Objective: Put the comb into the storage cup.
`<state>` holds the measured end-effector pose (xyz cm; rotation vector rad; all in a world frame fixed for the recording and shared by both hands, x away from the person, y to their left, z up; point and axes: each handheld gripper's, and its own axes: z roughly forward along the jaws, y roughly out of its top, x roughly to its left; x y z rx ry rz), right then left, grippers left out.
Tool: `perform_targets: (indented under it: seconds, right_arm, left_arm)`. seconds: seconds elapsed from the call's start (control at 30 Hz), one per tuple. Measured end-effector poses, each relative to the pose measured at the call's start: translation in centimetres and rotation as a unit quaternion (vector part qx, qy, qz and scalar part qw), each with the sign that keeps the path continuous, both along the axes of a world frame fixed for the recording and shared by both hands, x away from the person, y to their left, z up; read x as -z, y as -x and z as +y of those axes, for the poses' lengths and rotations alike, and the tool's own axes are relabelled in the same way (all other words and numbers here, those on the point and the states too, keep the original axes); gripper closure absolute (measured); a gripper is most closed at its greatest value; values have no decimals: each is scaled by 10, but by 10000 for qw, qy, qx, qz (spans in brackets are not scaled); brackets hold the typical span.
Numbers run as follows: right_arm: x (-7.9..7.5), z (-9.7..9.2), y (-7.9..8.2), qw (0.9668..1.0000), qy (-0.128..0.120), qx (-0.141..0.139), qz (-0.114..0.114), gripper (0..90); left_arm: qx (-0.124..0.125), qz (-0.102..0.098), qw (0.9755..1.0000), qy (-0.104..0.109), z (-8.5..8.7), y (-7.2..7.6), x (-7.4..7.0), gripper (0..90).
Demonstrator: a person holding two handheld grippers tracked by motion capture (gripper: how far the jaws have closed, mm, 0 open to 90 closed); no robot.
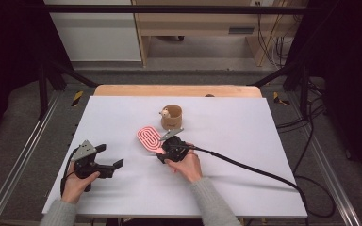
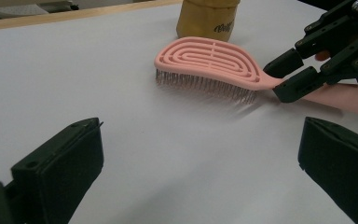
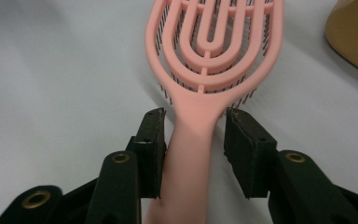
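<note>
A pink hairbrush (image 1: 149,138) lies bristles down near the middle of the white table, its handle pointing toward the person. My right gripper (image 1: 164,149) straddles that handle. In the right gripper view, the brush handle (image 3: 191,140) runs between the two jaws of the right gripper (image 3: 195,116): the left pad touches it and a thin gap shows at the right pad. My left gripper (image 1: 111,156) rests at the front left, jaws wide open and empty. From there I see the brush (image 2: 205,58) and the right gripper (image 2: 289,77) ahead of the left gripper (image 2: 200,135).
A tan cup (image 1: 172,117) with a small figure on its rim stands just beyond the brush head. The white board (image 1: 245,155) covers a wooden table. A black cable trails off to the right from the right gripper.
</note>
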<state>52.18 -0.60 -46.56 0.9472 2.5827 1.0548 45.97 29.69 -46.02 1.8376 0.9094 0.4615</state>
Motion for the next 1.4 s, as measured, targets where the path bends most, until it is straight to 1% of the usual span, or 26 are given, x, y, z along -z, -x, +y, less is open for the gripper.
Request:
perform_targets:
  seconds: [0.13, 0.23, 0.33, 0.4, 0.5, 0.57, 0.7, 0.73, 0.9, 1.07, 1.17, 1.37, 1.4]
  right_arm:
    - [-1, -1, -1, 10000, 14, 19, 58, 656]
    - [-1, -1, -1, 10000, 35, 22, 81, 659]
    - [0, 0, -2, 10000, -5, 7, 77, 564]
    - [1, 0, -3, 10000, -58, 25, 7, 500]
    - [5, 1, -4, 10000, -42, 54, -33, 446]
    - [6, 2, -4, 10000, 8, 46, -34, 447]
    - [7, 2, -3, 10000, 31, 9, -34, 505]
    - [7, 2, -4, 10000, 76, -16, -24, 534]
    - [6, 2, -4, 9999, 107, -22, 4, 573]
    - [5, 2, -4, 9999, 117, -52, 56, 661]
    - [5, 2, -5, 9999, 136, -50, 84, 680]
    - [3, 2, -5, 9997, 186, -72, 136, 687]
    - [3, 2, -5, 9997, 213, -69, 99, 688]
  left_arm:
    - [-3, -3, 10000, 9, 0, 0, 0, 0]
    - [0, -4, 10000, 9, 0, 0, 0, 1]
    - [1, 0, 10000, 7, 0, 0, 0, 1]
    - [2, -1, 10000, 7, 0, 0, 0, 1]
    - [1, -2, 10000, 8, 0, 0, 0, 1]
    - [5, 4, 10000, -1, 0, 0, 0, 1]
    - [14, 7, 10000, -9, 0, 0, 0, 1]
    - [14, 5, 10000, -9, 0, 0, 0, 1]
    - [9, 6, 10000, -8, 0, 0, 0, 2]
    - [14, 9, 10000, -12, -1, 0, 0, 2]
    - [15, 8, 10000, -11, -1, 0, 0, 2]
    - [12, 7, 10000, -5, -1, 0, 0, 3]
    - [12, 8, 10000, -2, -1, 0, 0, 3]
